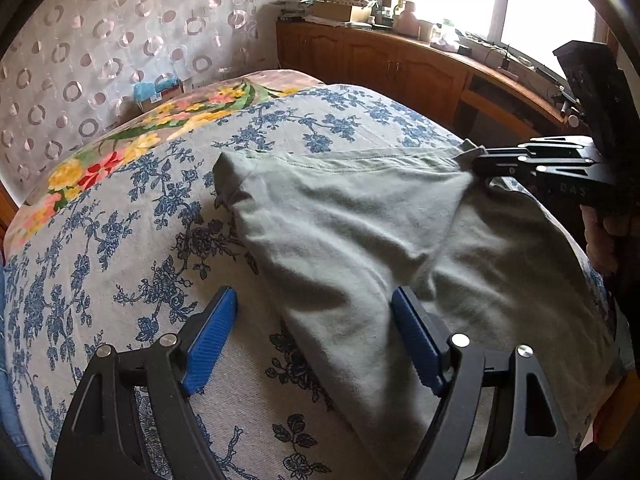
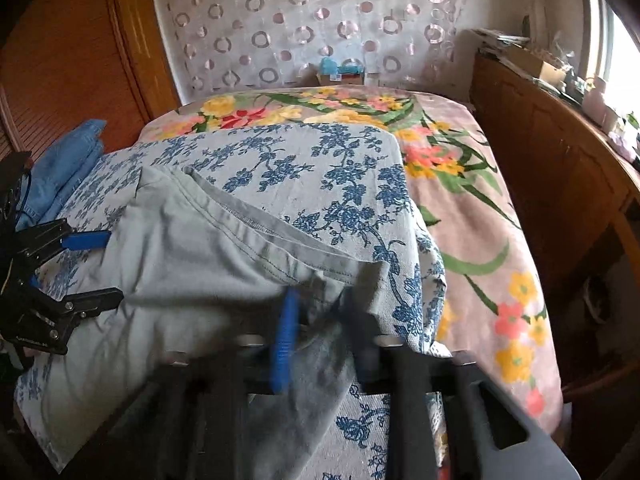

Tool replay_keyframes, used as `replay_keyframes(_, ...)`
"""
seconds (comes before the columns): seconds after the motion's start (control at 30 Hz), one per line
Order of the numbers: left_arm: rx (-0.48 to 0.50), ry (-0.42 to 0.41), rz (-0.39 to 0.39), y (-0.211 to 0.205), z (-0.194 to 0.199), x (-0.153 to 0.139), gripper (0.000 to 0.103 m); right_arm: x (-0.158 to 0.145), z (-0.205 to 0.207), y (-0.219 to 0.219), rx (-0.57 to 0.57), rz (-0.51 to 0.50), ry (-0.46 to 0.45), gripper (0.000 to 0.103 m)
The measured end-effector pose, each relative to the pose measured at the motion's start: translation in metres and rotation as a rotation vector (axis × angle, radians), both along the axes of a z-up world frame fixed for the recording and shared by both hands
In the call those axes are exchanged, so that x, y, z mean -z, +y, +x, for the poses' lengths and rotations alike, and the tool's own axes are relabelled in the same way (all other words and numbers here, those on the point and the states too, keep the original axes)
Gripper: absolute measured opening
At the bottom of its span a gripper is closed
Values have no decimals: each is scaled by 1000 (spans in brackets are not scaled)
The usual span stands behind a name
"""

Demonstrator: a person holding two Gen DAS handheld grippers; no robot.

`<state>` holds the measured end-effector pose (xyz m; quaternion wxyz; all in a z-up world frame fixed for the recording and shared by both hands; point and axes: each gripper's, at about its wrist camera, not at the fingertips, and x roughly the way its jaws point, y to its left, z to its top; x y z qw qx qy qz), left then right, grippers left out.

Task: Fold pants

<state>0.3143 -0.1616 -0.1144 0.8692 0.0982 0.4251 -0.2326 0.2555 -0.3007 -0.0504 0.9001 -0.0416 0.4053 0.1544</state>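
Grey-green pants [image 1: 360, 232] lie partly folded on a blue-flowered sheet [image 1: 120, 248] on the bed. My left gripper [image 1: 314, 332] is open, its blue pads either side of the pants' left edge, low over the cloth. My right gripper [image 1: 476, 164] comes in from the right and is shut on the pants' far right corner. In the right wrist view the pants [image 2: 192, 264] drape over the sheet, and my right gripper [image 2: 320, 320], blurred, pinches a fold of the pants. My left gripper [image 2: 108, 264] shows open at the left edge.
A flowered pink blanket [image 2: 472, 208] covers the bed under the sheet. A wooden cabinet [image 1: 400, 64] with clutter runs under the window. A blue garment [image 2: 68, 160] lies at the bed's left. A curtain with rings [image 2: 304, 24] hangs behind the bed.
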Motion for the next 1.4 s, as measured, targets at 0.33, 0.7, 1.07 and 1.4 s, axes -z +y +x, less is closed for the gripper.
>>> replay_keyframes(0.33,-1,-79,-12,1,-11,-15,80,-1,4,-2,57,-36,-75,6)
replay_keyframes(0.7,-35,-72,-48,13,-5,-17,80,12,14,6,91,-65,-50,6)
replay_keyframes(1.07,-39,-62,-62,14,-4,-18,80,1,-15,-5,80,7,-64,18)
replay_keyframes(1.4,-33,-70,-80,13,-33,-29,80,-2,-54,-7,36,4,-58,18)
